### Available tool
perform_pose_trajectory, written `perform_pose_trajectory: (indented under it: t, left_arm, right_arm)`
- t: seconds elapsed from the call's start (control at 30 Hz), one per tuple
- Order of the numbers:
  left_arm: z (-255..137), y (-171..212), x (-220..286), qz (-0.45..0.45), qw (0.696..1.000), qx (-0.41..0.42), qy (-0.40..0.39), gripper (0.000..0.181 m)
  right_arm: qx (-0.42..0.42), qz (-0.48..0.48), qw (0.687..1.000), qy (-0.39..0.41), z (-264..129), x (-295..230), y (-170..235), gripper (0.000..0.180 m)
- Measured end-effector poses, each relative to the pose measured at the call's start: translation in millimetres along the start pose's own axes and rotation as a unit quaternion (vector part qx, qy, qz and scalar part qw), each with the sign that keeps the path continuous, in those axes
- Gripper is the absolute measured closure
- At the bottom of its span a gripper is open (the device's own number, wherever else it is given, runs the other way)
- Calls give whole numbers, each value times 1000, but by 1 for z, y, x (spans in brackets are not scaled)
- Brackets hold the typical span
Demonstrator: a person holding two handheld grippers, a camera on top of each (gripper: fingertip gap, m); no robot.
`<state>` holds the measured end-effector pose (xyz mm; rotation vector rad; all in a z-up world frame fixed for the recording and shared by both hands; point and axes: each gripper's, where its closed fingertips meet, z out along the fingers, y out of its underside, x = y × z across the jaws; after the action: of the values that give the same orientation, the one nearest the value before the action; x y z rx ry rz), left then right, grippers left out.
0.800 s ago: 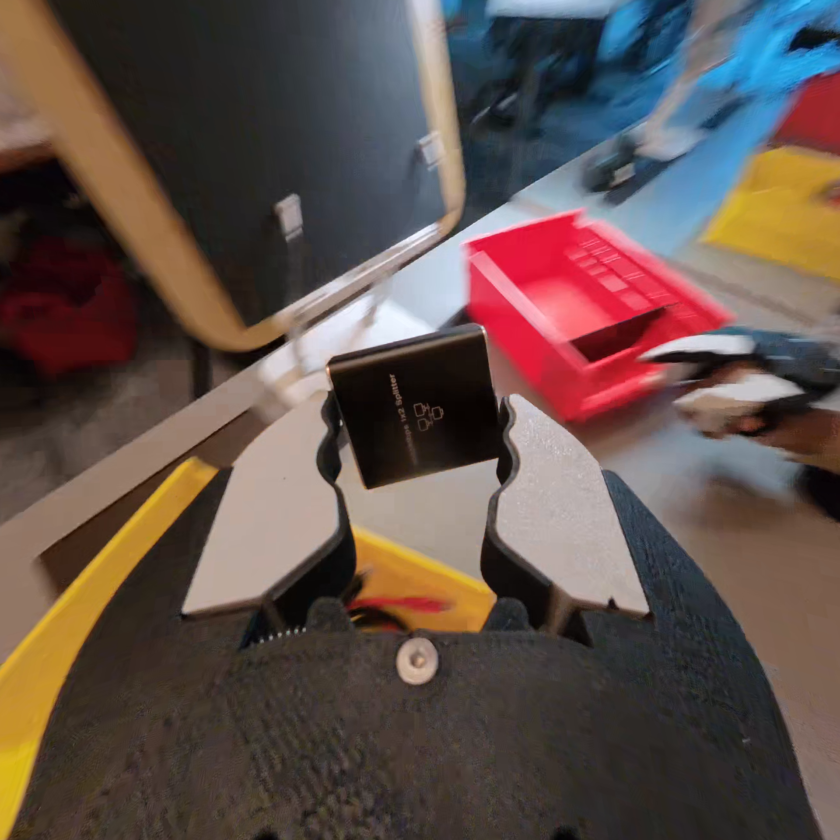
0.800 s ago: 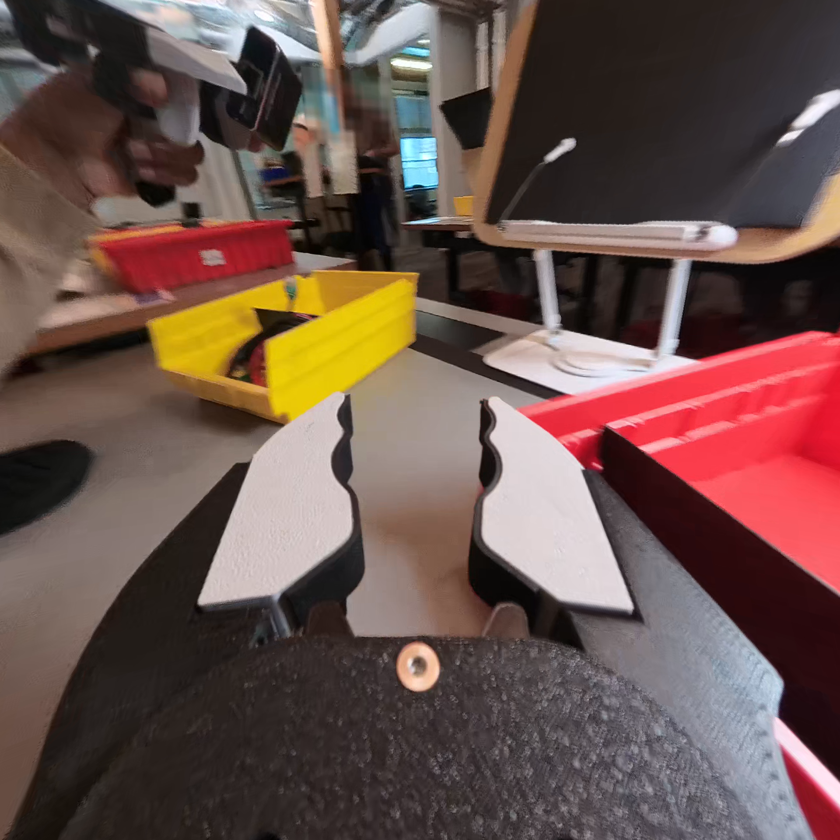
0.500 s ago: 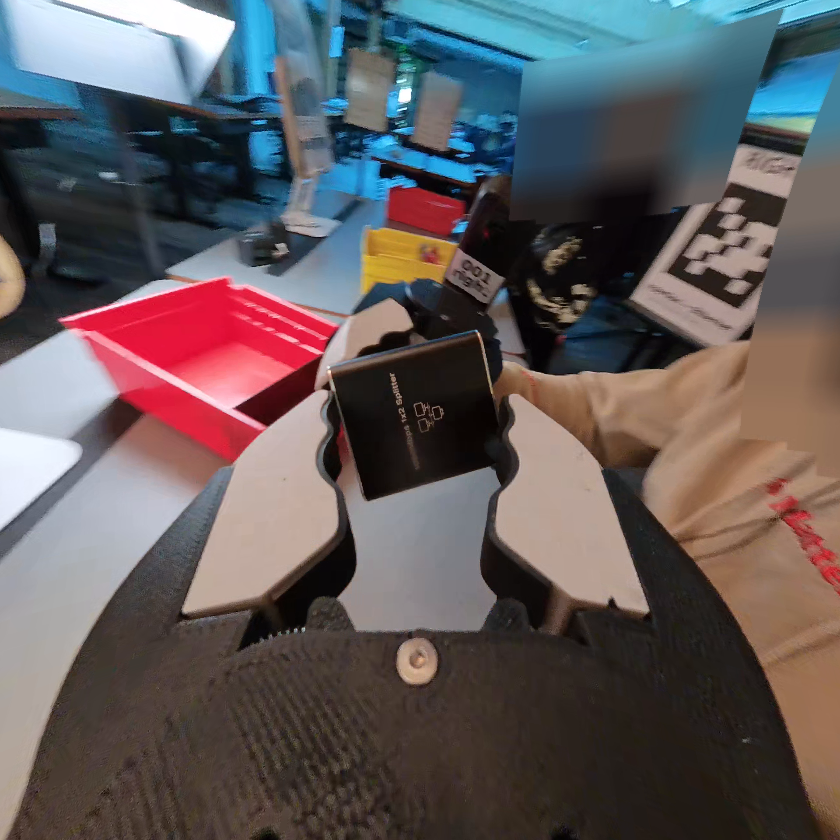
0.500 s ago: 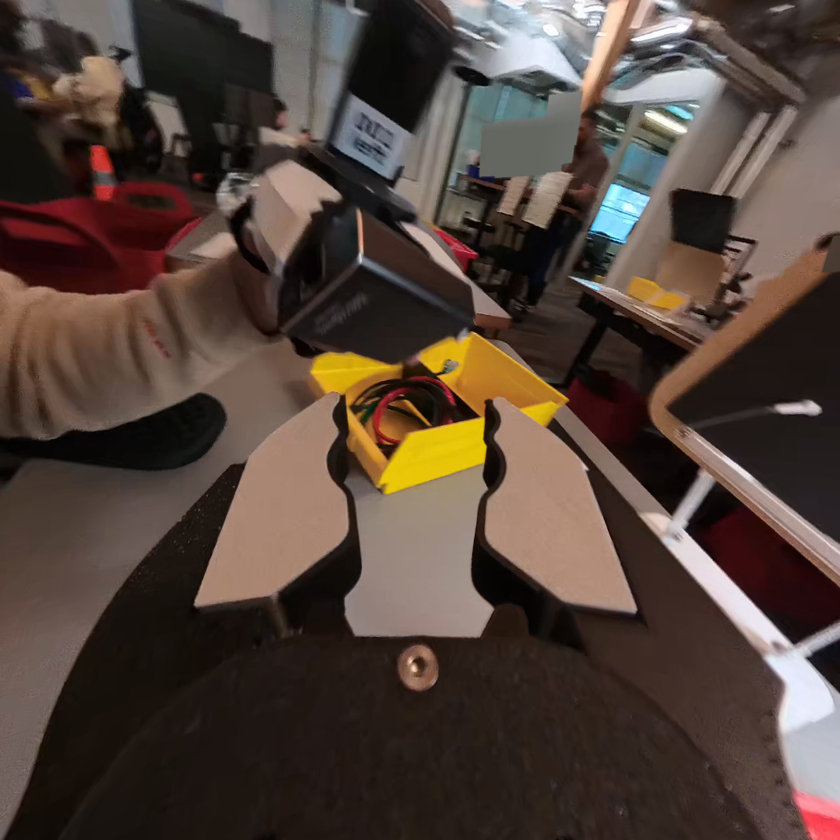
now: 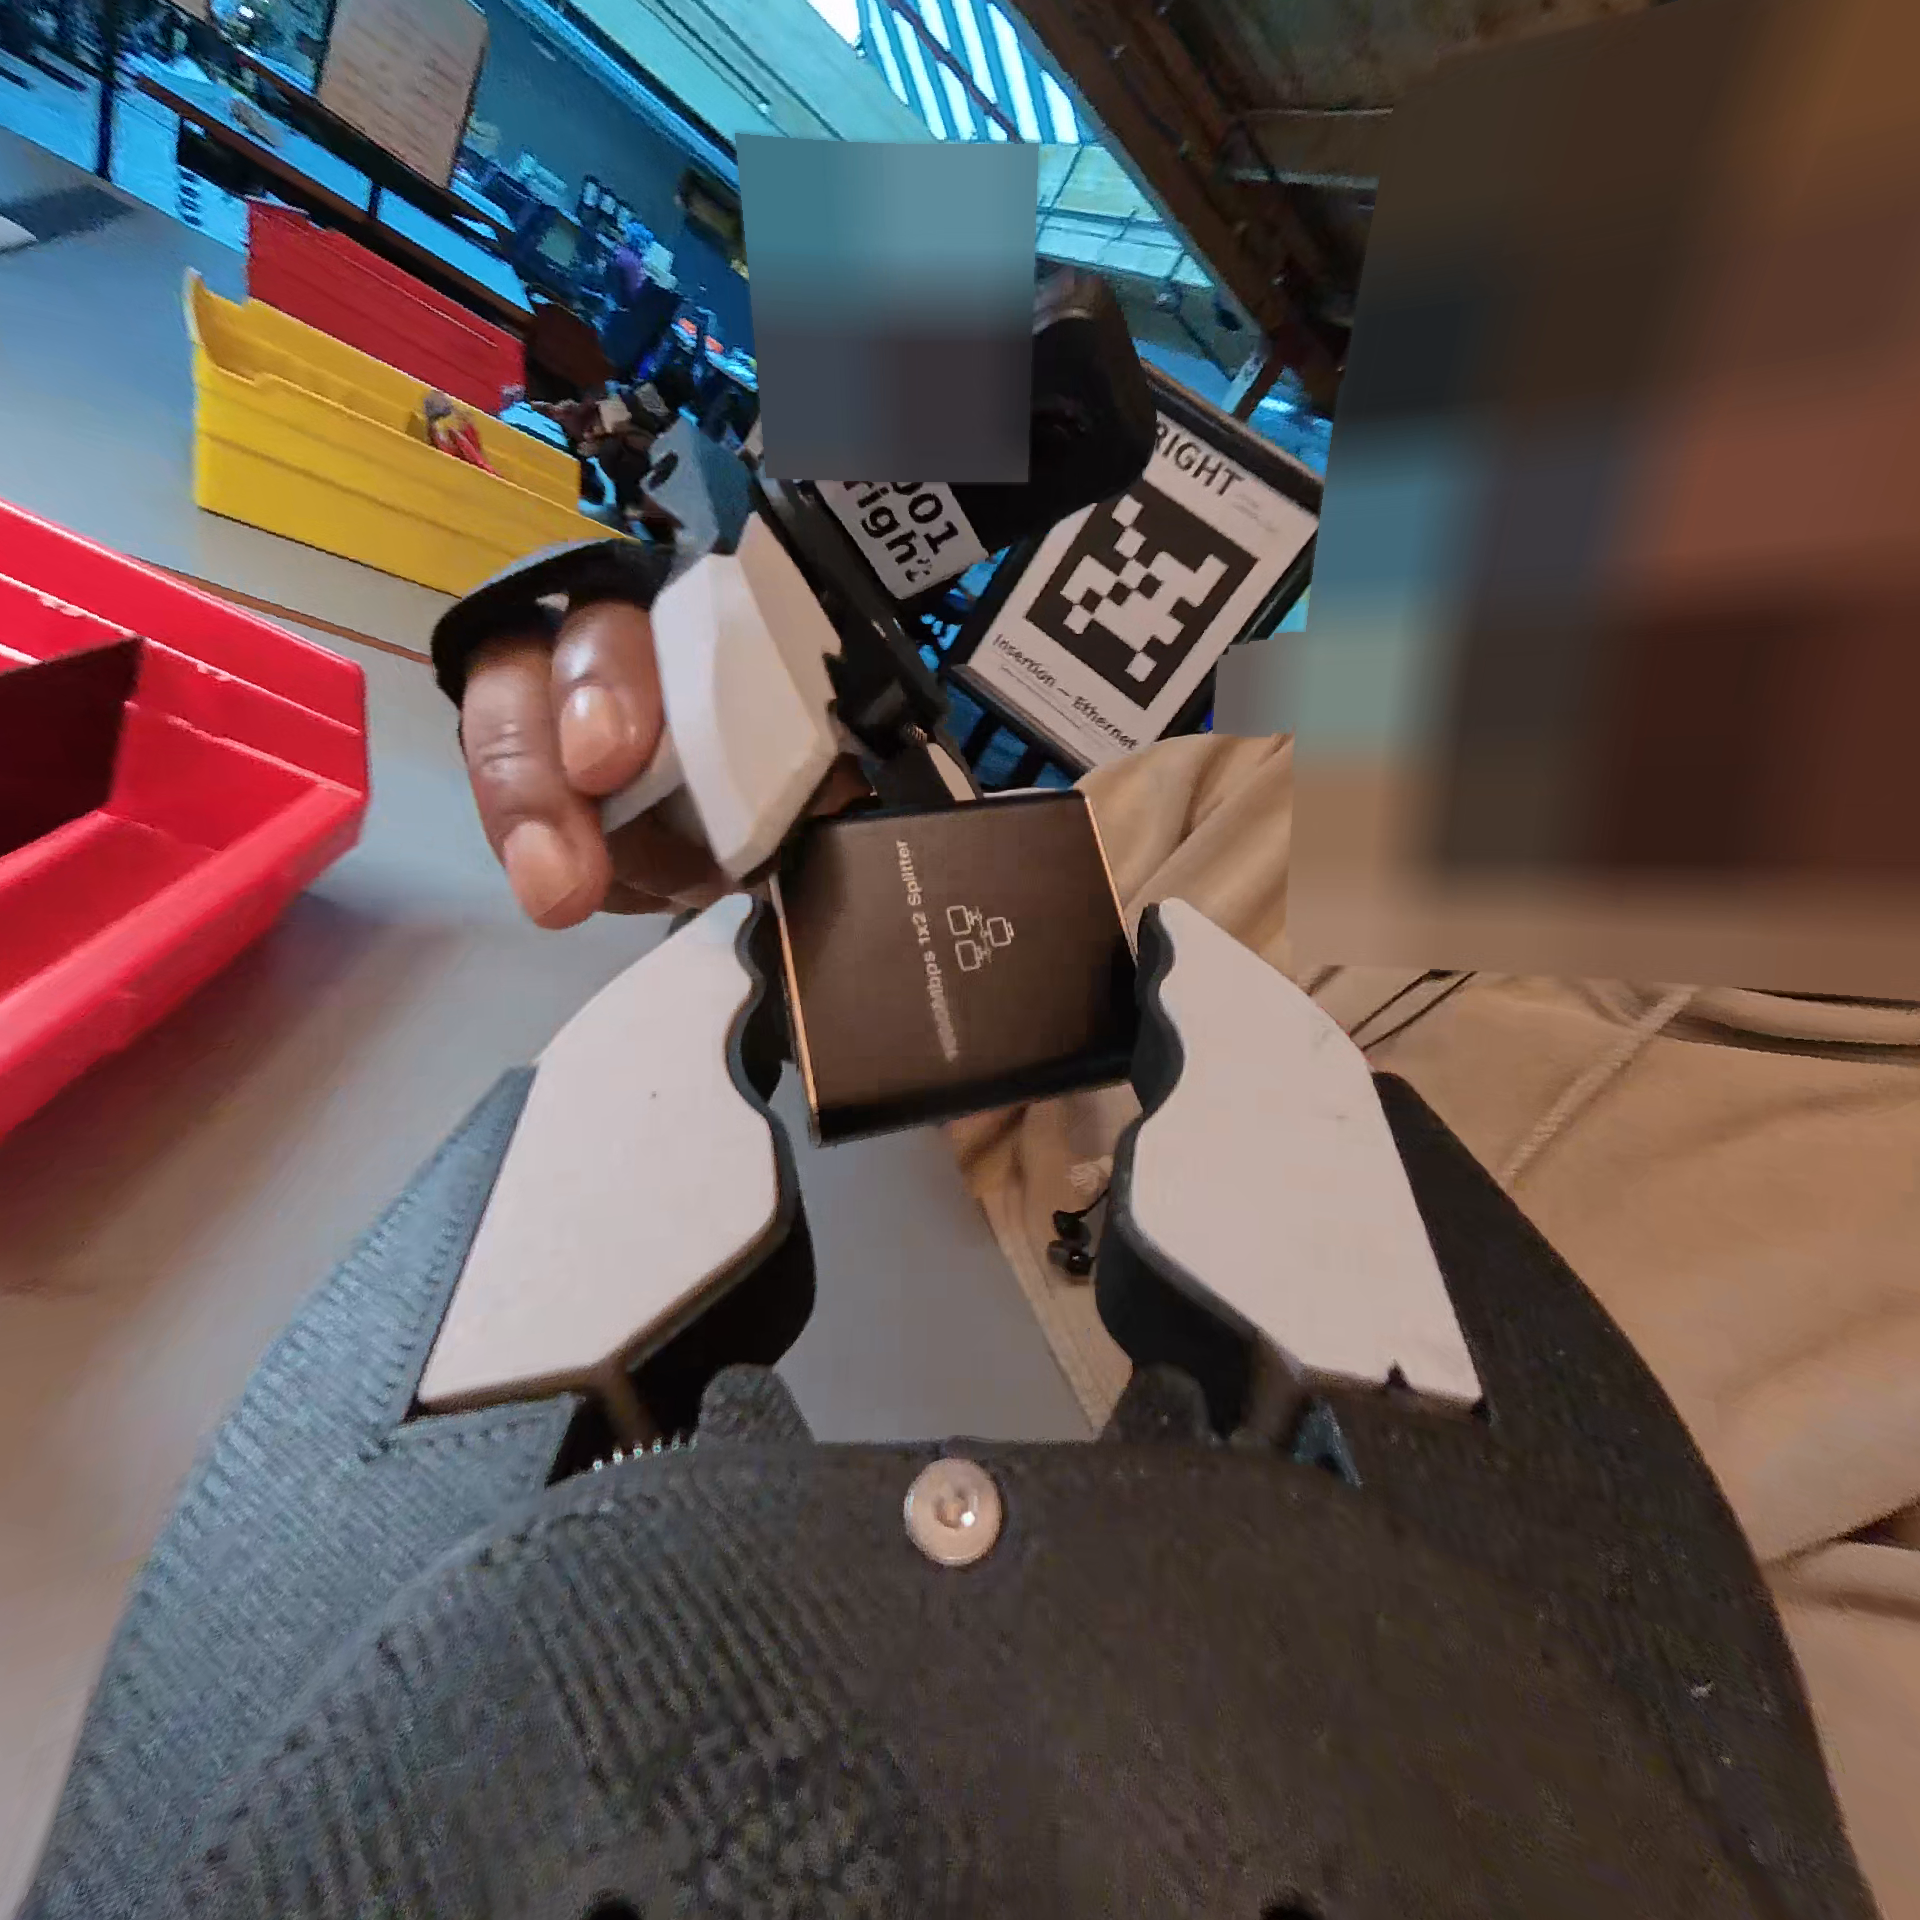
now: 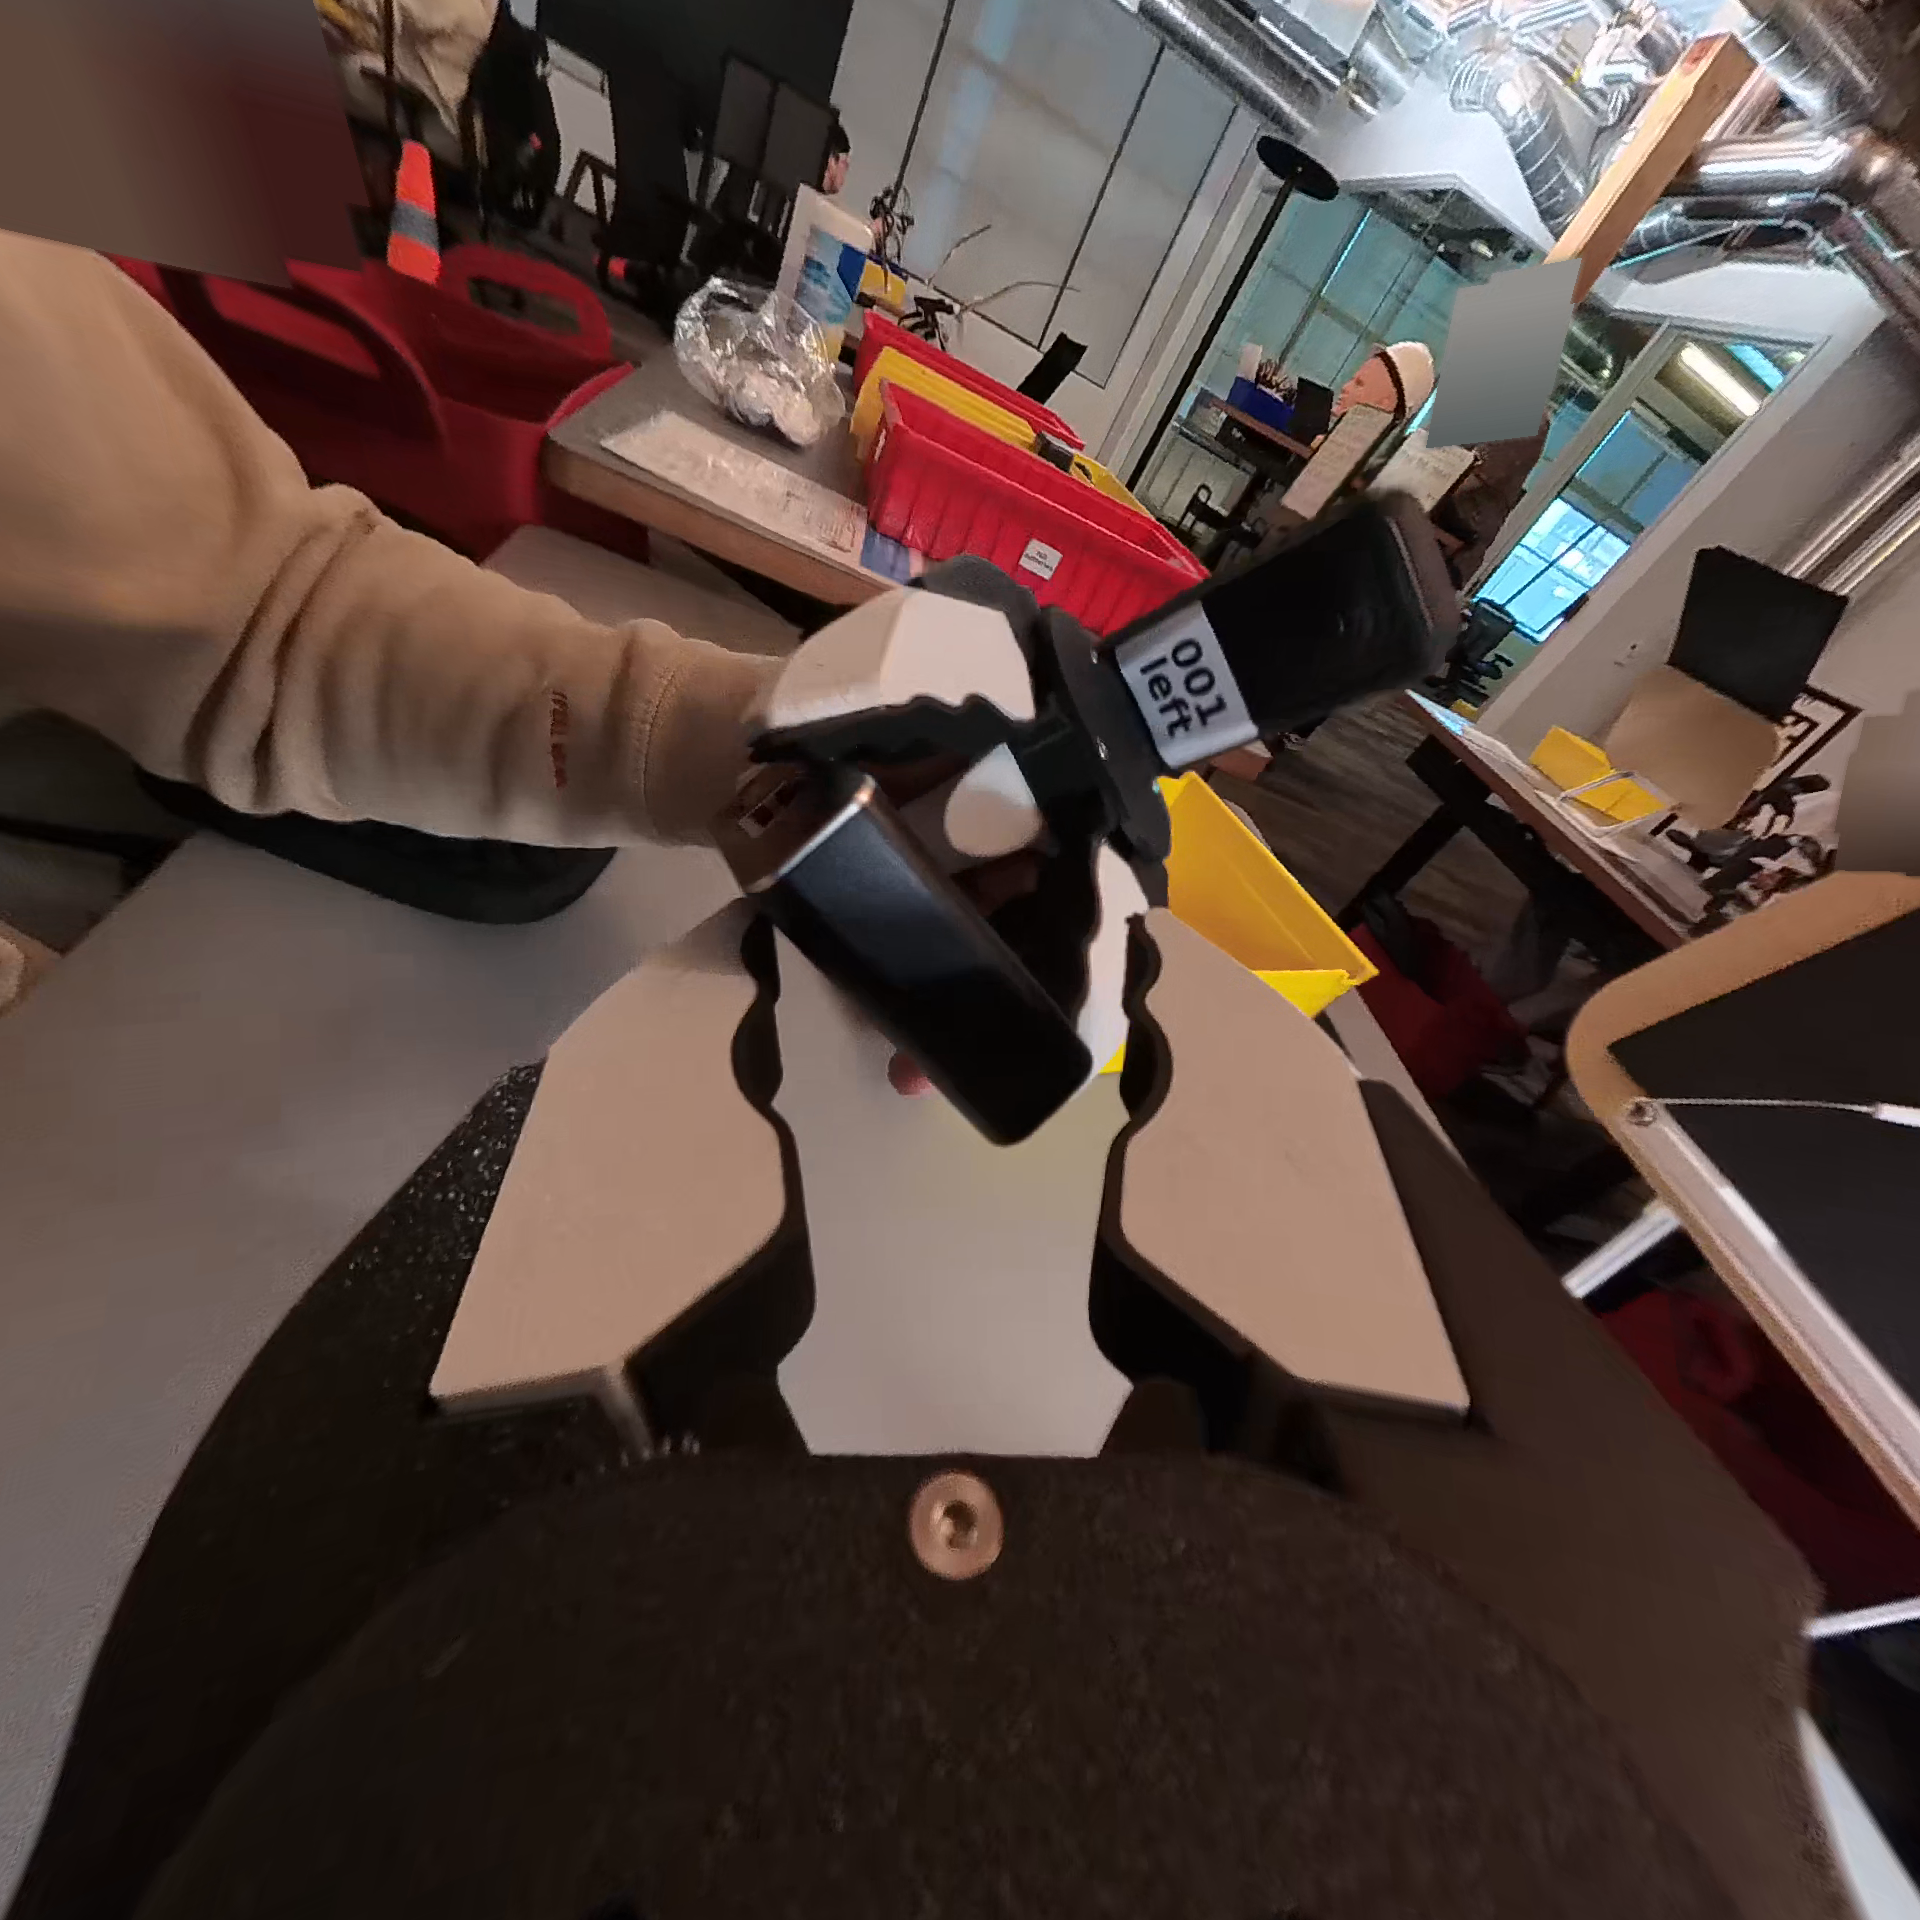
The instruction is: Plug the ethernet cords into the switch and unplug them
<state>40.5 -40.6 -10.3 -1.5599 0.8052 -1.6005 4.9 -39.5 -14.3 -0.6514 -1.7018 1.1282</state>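
Note:
My left gripper (image 5: 951, 935) is shut on the black switch (image 5: 956, 966), a small flat box held in the air by its two sides. In the right wrist view the switch (image 6: 925, 997) lies tilted between the tips of my right gripper (image 6: 945, 966), whose jaws stand open and apart from it. The left gripper's fingers (image 6: 894, 665) clamp the switch's far end there. In the left wrist view a hand holds the right gripper, its fingers (image 5: 727, 707) just beyond the switch. No ethernet cords are visible.
A red bin (image 5: 156, 831) stands on the grey table (image 5: 436, 1039) at left. A yellow bin (image 6: 1247, 914) sits behind the grippers, mostly hidden. A black board (image 6: 1787, 1101) with a wooden rim stands at right. More bins (image 5: 312, 447) sit on tables behind. Both grippers' tips are close together, under 4 cm apart.
Both grippers have swung to face each other. The left gripper has brought the switch in between the right gripper's open fingers. The right gripper stayed open.

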Motion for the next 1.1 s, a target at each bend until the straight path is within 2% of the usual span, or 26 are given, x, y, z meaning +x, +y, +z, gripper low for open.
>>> perform_pose_trajectory:
  t: [0.27,0.43,0.57,0.7,0.8,0.87,0.97,1.1]
  left_arm:
    - [7,10,-5,-23,1000,-8,18,114]
    - [6,18,-4,-19,999,-32,22,114]
    - [4,17,-3,-28,999,-24,32,114]
    - [-1,11,-12,-40,999,-2,12,116]
    - [-14,-4,-23,18,996,22,-80,116]
    - [-22,-7,-23,80,985,-4,-154,120]
    - [-27,2,-35,185,935,-99,-285,120]
    - [-24,13,-52,257,873,-181,-373,130]
  right_arm:
    - [-35,-14,998,-44,1,-18,4,121]
    - [-88,-39,994,-42,2,-19,23,124]
    - [-78,-90,992,-29,-1,-20,16,140]
    - [-123,-129,984,-3,-3,-12,26,149]
    - [-139,-94,986,5,-9,-3,32,153]
    - [-161,-66,985,8,-15,4,42,153]
    - [-194,-16,981,-1,-18,8,58,153]
    - [-204,-7,979,1,-17,10,67,153]
